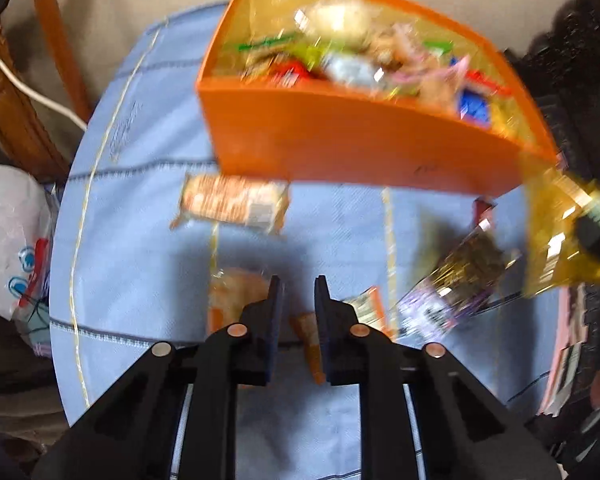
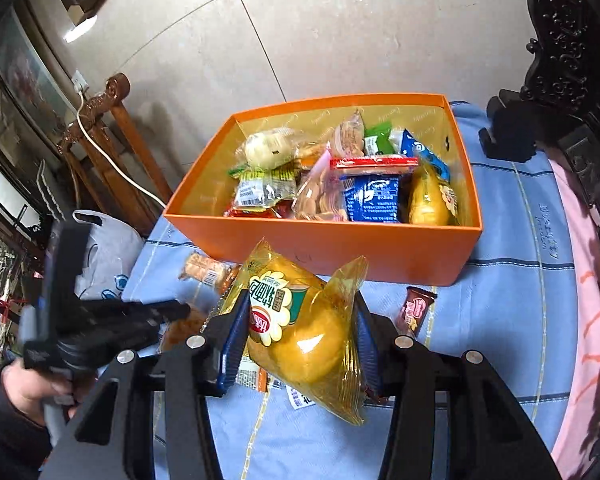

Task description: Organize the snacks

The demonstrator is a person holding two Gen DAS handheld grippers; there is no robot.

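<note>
Right wrist view is showing the right gripper (image 2: 300, 336) squeezing a puffy, crinkly yellow bread packet (image 2: 300, 332) at mid-body, soft and light, just short of the orange box (image 2: 320, 248), while the left gripper (image 1: 298, 300) is hanging open, empty.

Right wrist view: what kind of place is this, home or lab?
Most likely a home living or dining room. A round table under a blue checked cloth holds the orange box of snacks; carved wooden furniture stands on a tiled floor, with a framed picture at left.
</note>
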